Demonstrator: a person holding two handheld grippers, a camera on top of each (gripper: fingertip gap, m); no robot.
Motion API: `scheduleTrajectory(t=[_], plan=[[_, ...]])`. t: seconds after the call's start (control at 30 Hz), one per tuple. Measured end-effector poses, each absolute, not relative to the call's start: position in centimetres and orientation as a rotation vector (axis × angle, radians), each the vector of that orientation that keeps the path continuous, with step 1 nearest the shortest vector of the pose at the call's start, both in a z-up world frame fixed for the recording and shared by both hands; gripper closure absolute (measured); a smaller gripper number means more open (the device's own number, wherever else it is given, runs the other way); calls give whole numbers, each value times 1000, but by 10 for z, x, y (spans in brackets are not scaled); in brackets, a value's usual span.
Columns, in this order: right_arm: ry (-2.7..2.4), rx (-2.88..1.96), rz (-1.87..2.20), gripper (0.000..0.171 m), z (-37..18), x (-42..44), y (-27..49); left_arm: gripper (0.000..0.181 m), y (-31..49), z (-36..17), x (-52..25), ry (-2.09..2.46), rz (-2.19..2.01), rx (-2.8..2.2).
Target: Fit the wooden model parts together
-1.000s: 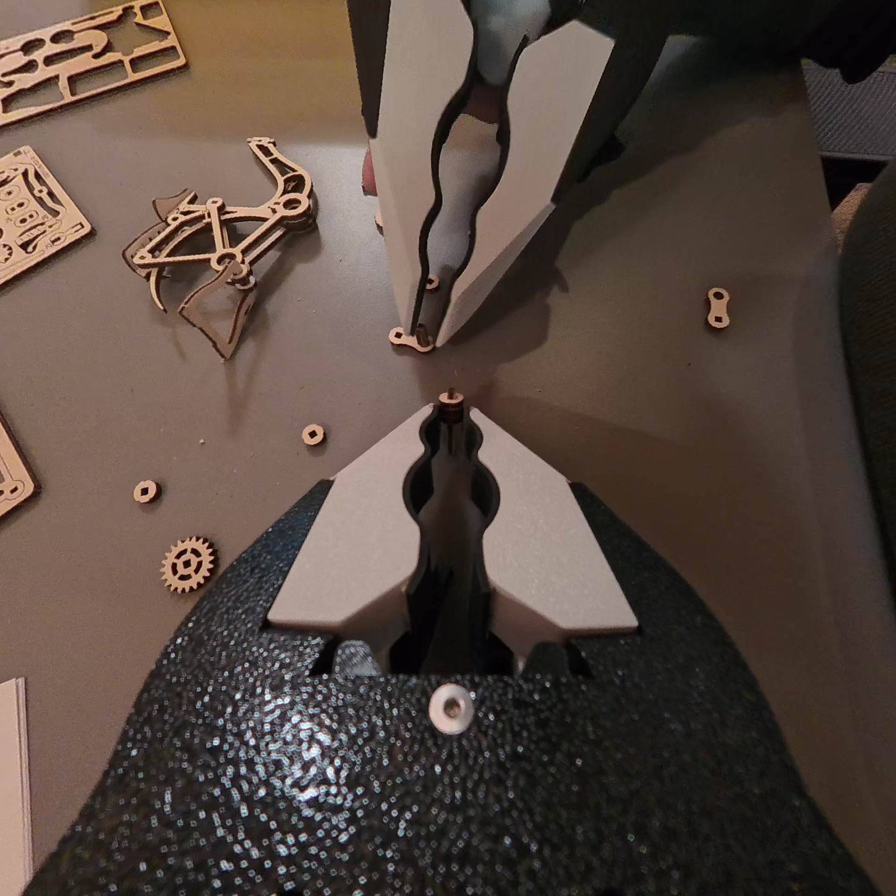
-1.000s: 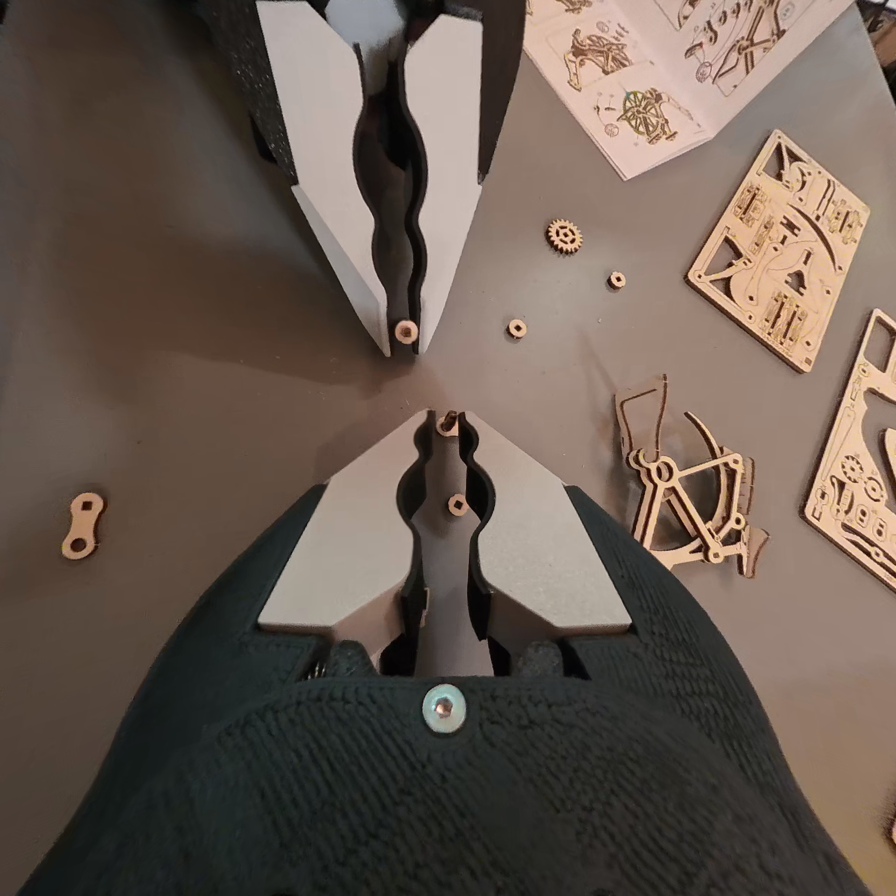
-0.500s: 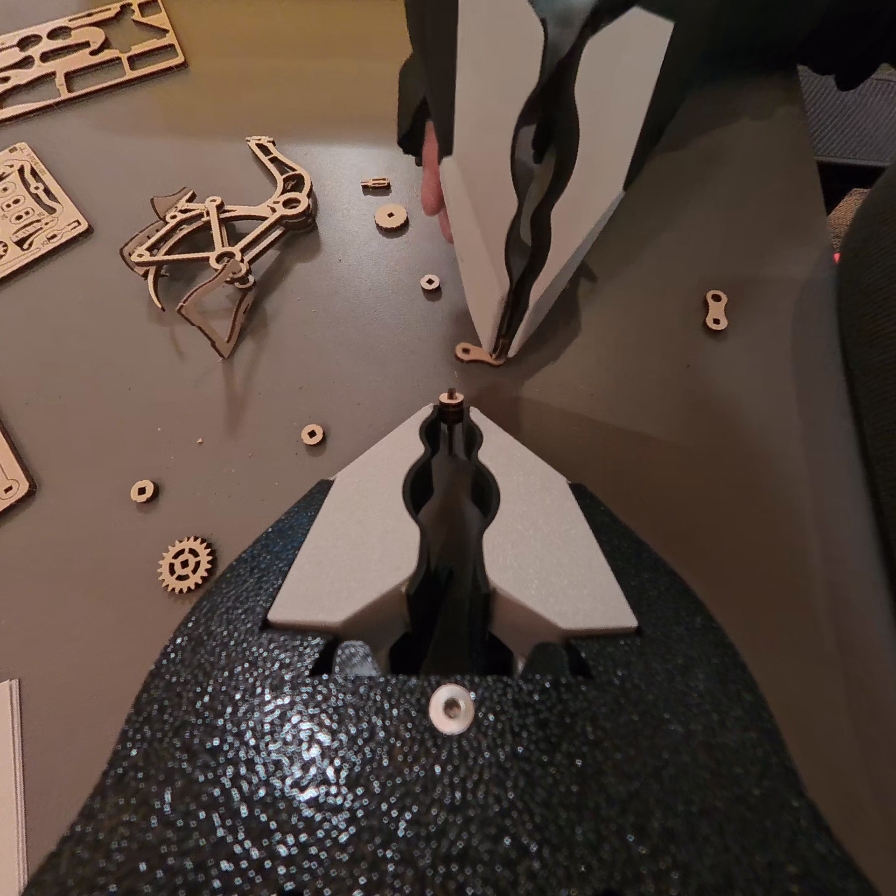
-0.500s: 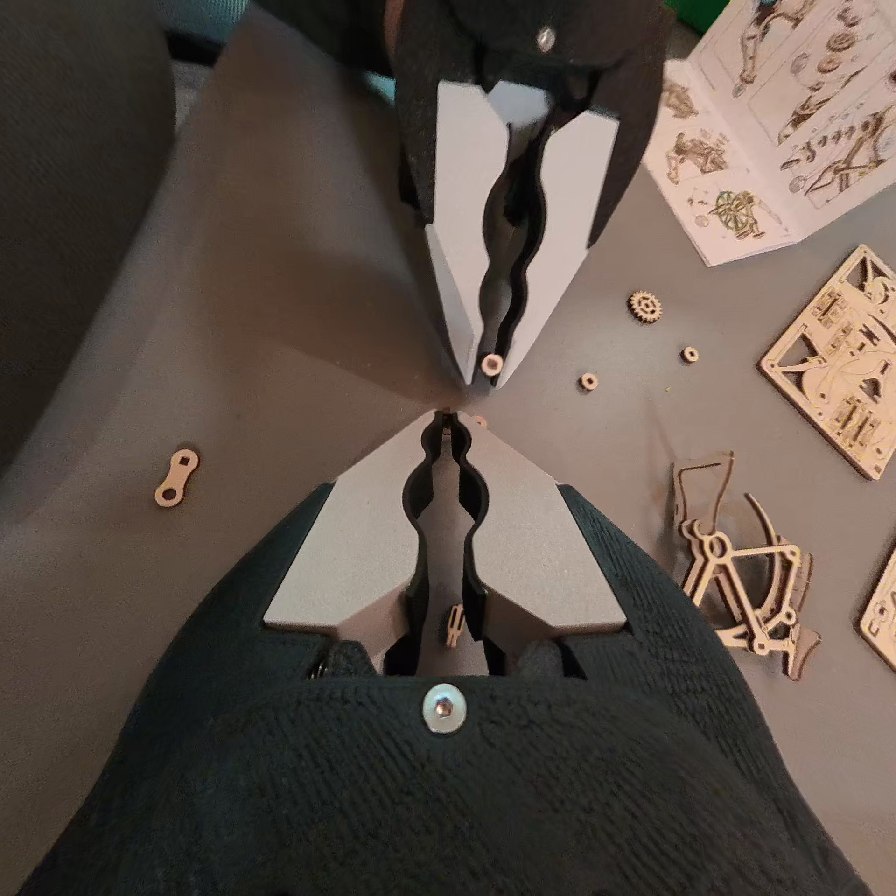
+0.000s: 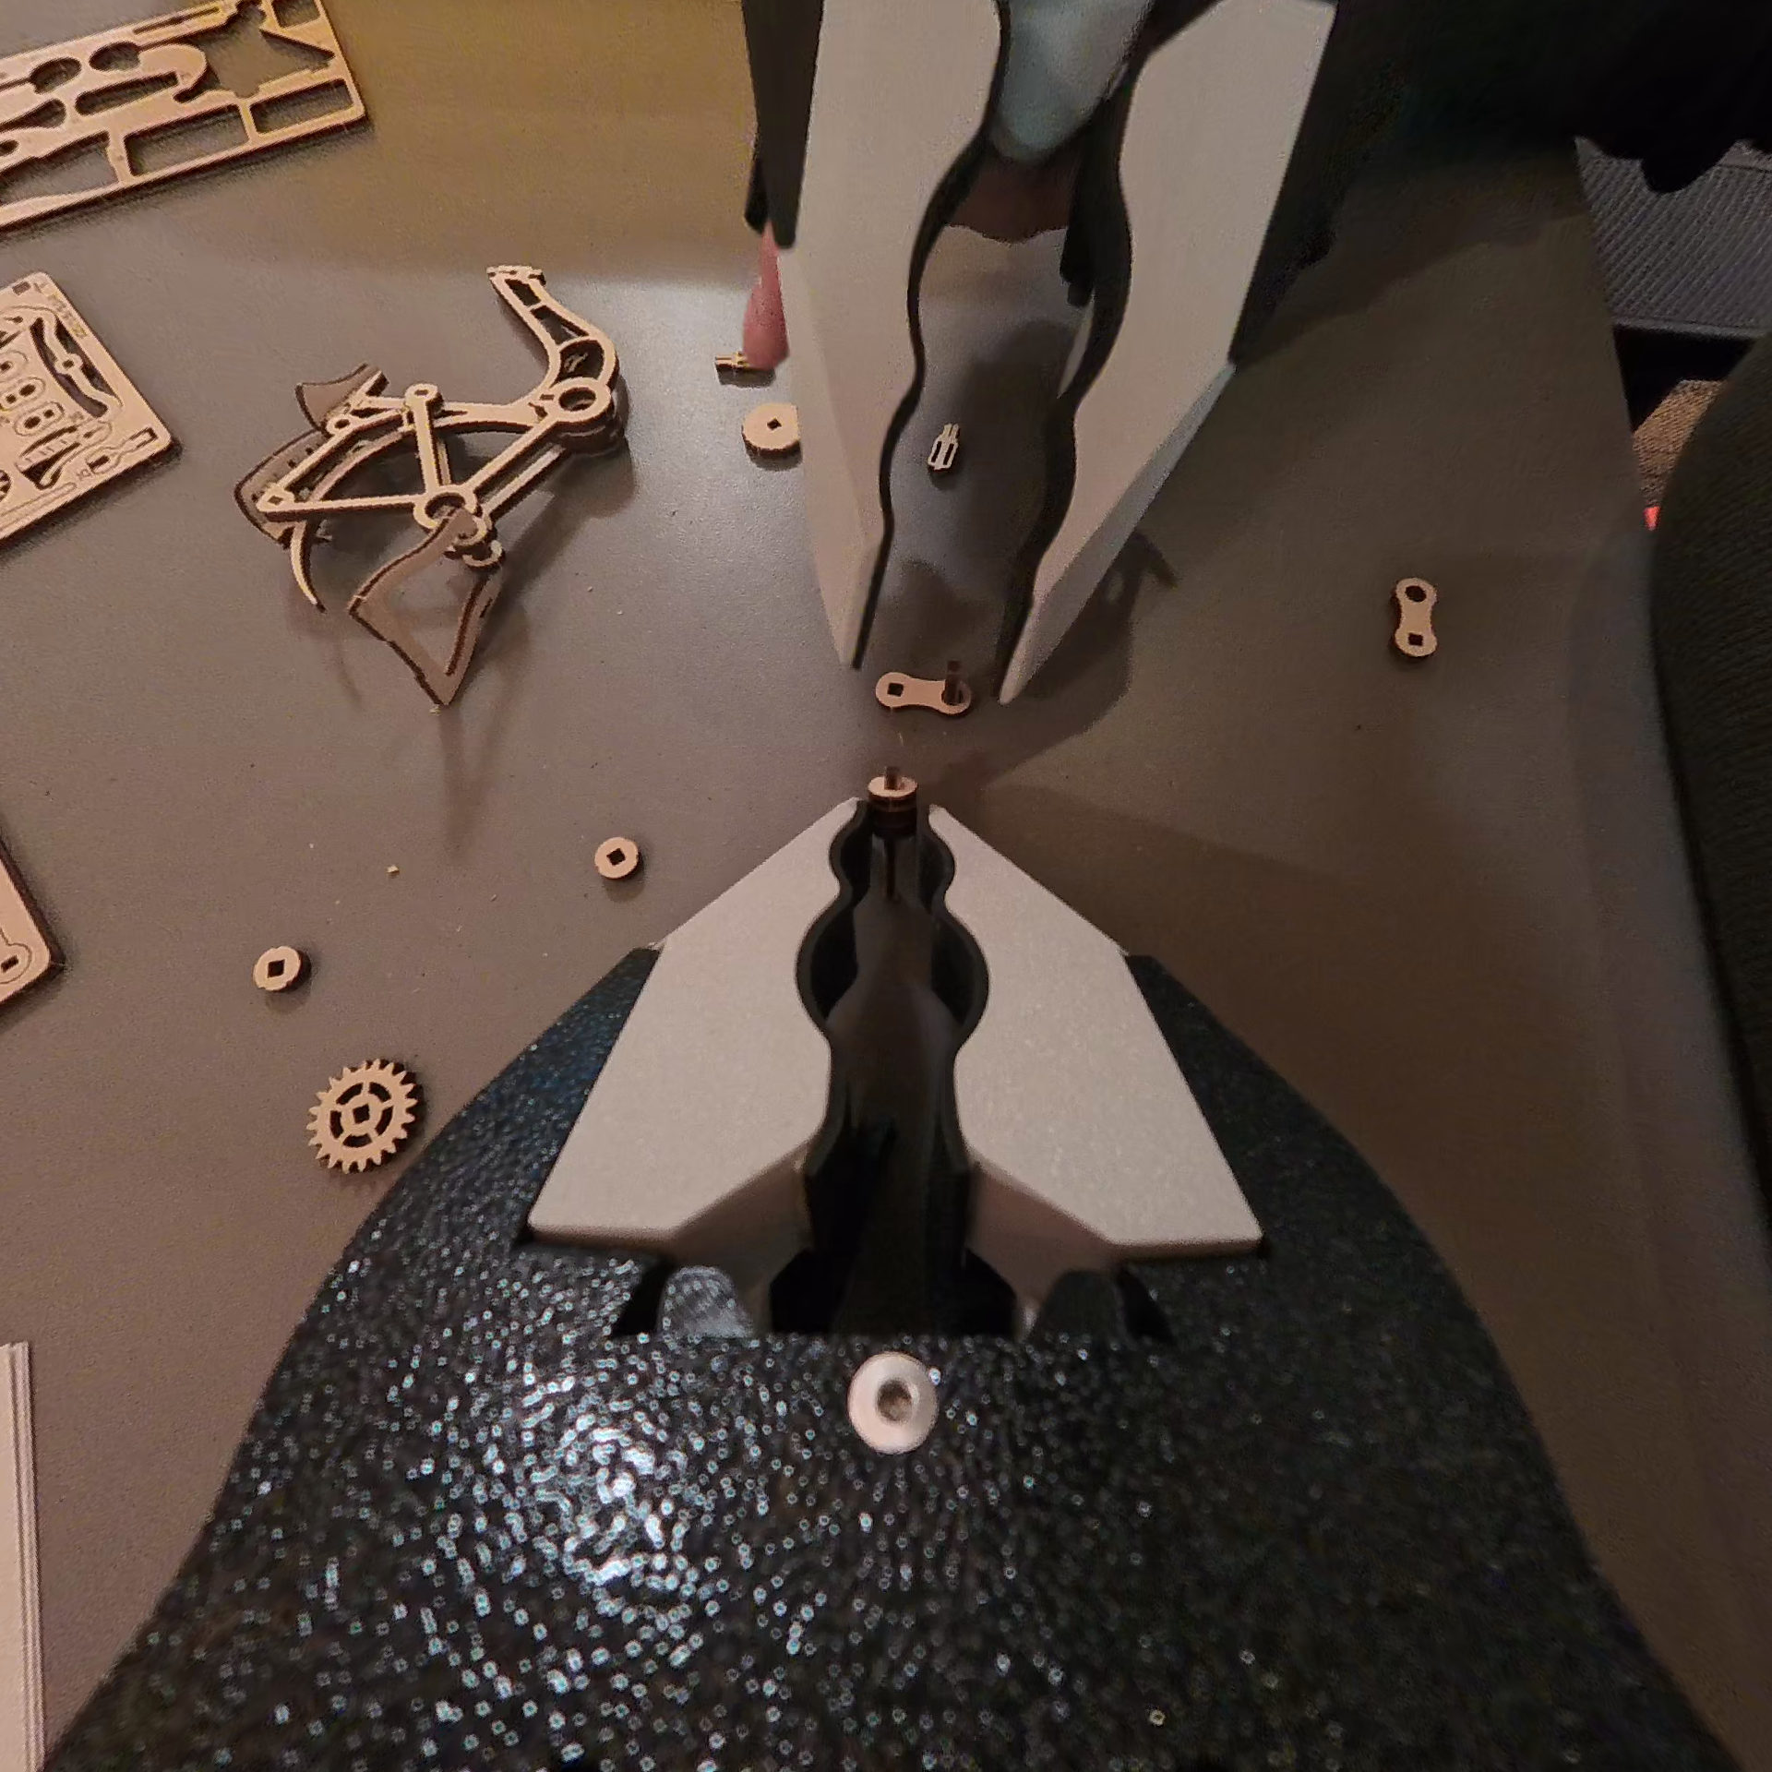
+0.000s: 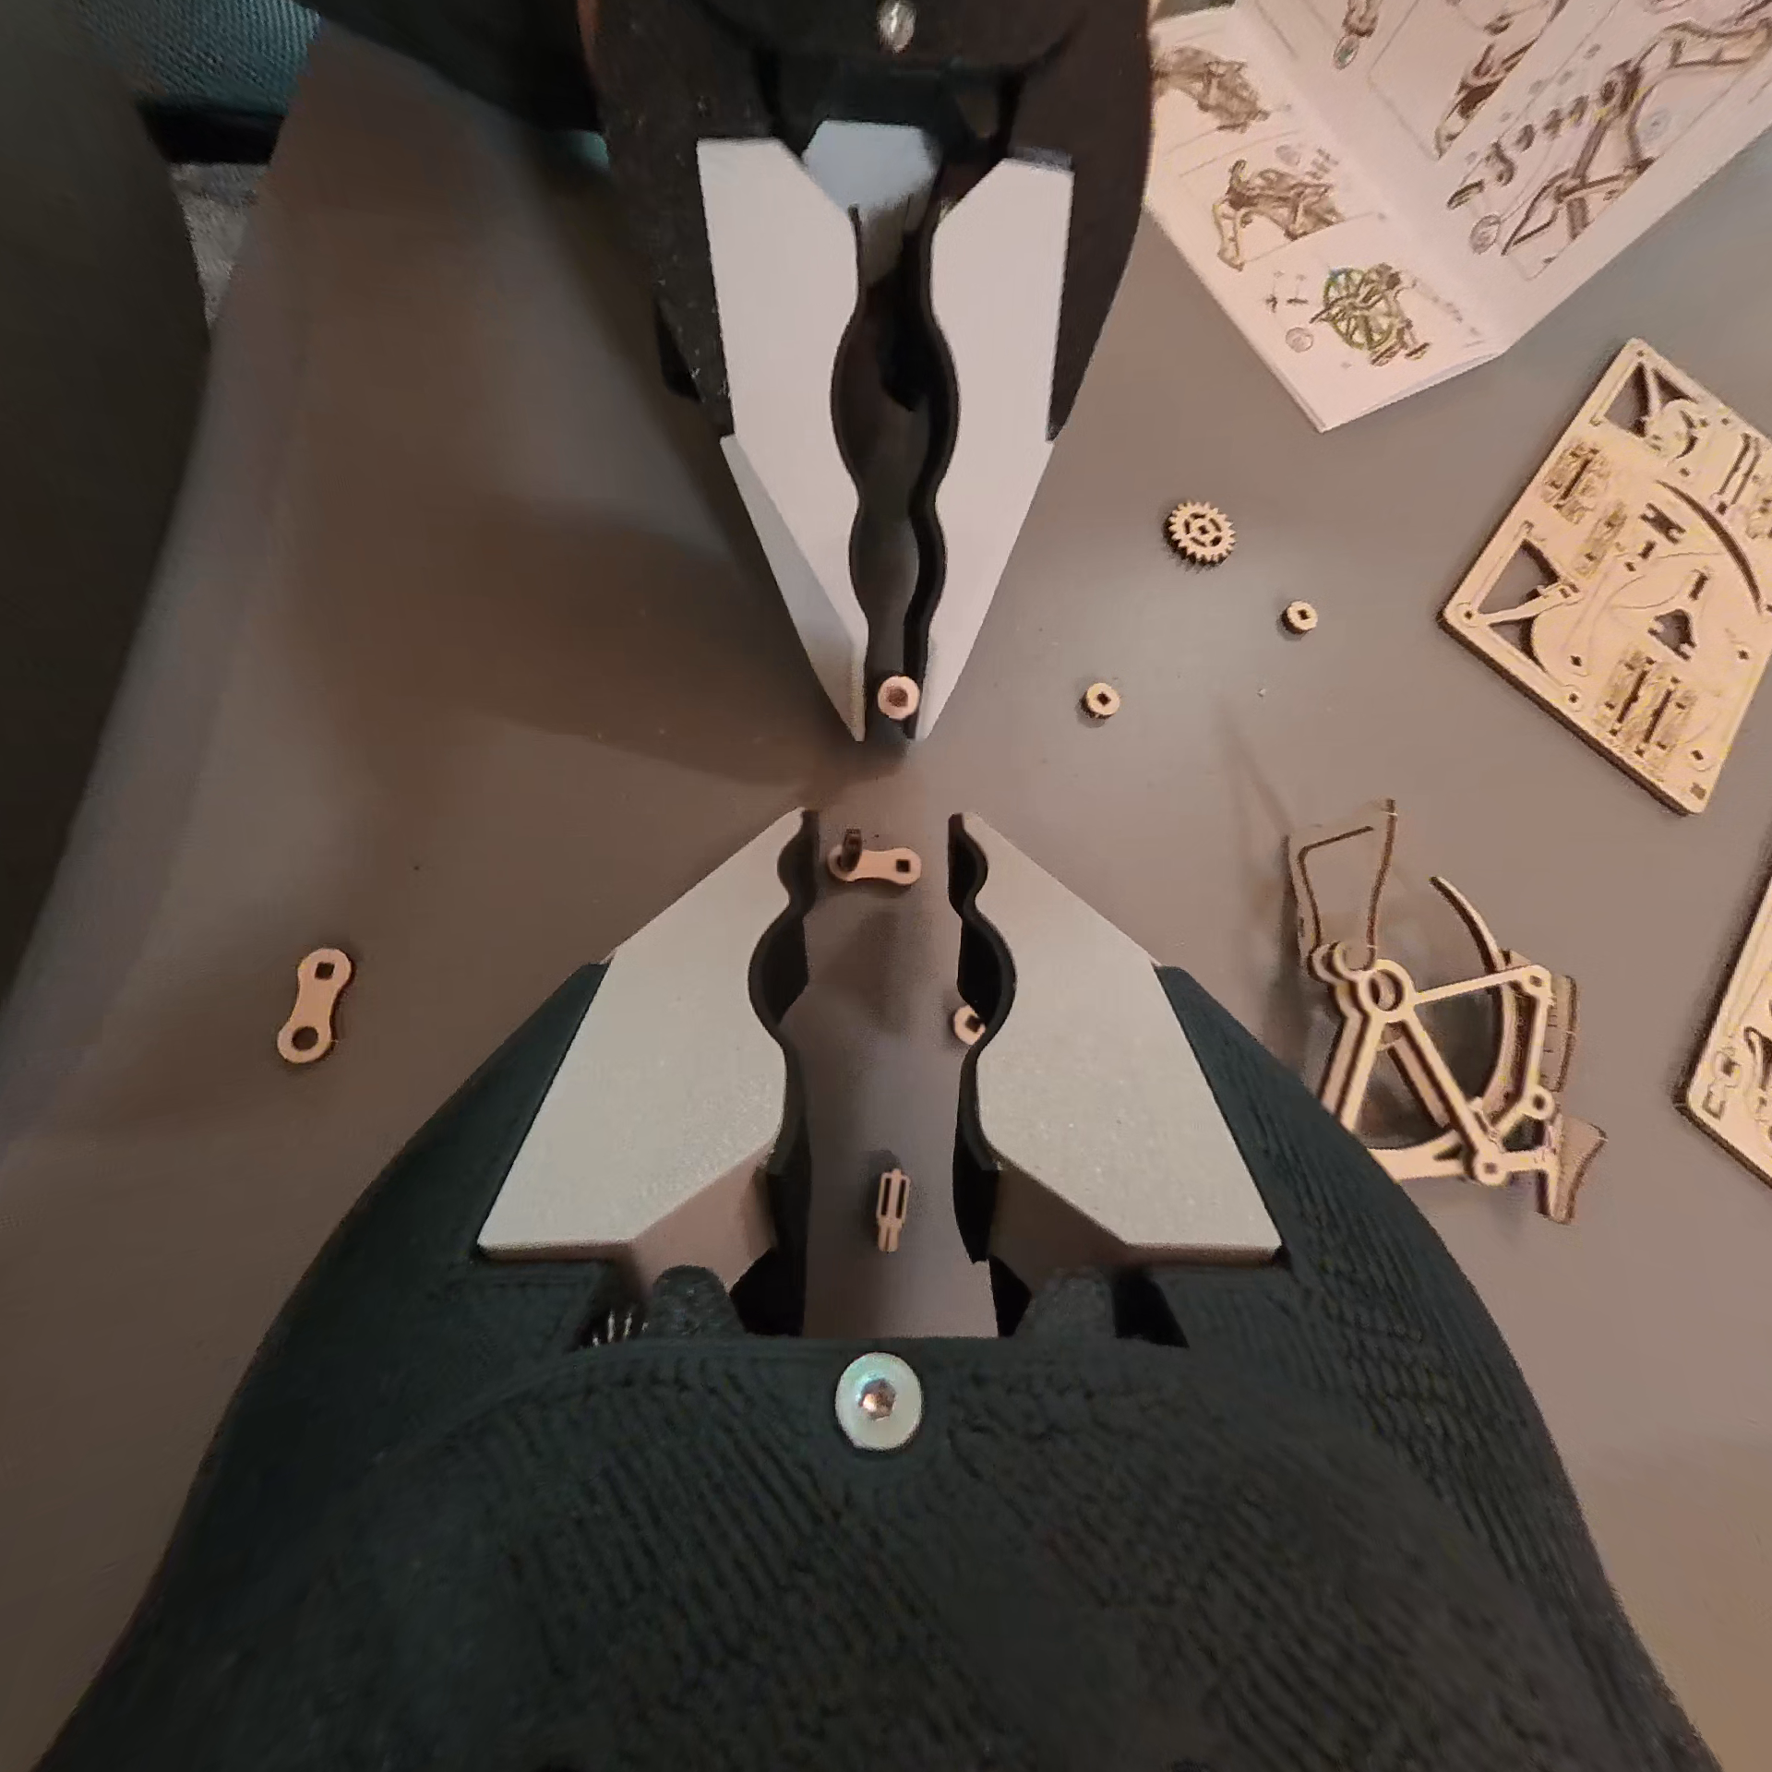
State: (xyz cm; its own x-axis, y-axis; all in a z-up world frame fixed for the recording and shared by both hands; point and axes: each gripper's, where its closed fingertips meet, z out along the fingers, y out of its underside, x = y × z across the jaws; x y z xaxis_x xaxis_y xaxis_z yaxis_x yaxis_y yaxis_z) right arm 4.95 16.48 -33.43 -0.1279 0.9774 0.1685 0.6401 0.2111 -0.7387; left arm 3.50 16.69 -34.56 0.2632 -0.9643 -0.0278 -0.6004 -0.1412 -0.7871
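At the left of the right wrist view, a spare wooden link (image 6: 316,1006) lies alone on the grey table (image 6: 479,671). In the middle, the left gripper (image 6: 898,714) pinches a small round wooden piece (image 6: 898,692). Just below, the right gripper (image 6: 877,820) is spread apart, and a link with a peg (image 6: 874,866) lies loose between its tips. At the right sits the half-built wooden model (image 6: 1419,1045).

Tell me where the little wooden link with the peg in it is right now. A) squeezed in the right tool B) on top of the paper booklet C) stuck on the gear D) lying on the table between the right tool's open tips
D: the link lies flat on the table between the spread tips of the right tool, which touch nothing.
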Motion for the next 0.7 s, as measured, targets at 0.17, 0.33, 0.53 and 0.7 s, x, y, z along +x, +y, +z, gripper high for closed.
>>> scheduleTrajectory(t=[0.17,0.33,0.53,0.7], plan=[[-1877,-1520,561,147,-344,54,172,175,167,-346,35,1421,-663,-1837],[-1832,-1577,424,152,-344,68,194,175,167,-345,35,1418,-668,-1839],[-1761,-1584,587,153,-331,62,187,175,167,-345,35,1415,-673,-1842],[-1796,-1557,600,152,-336,55,180,174,167,-345,35,1417,-671,-1841]])
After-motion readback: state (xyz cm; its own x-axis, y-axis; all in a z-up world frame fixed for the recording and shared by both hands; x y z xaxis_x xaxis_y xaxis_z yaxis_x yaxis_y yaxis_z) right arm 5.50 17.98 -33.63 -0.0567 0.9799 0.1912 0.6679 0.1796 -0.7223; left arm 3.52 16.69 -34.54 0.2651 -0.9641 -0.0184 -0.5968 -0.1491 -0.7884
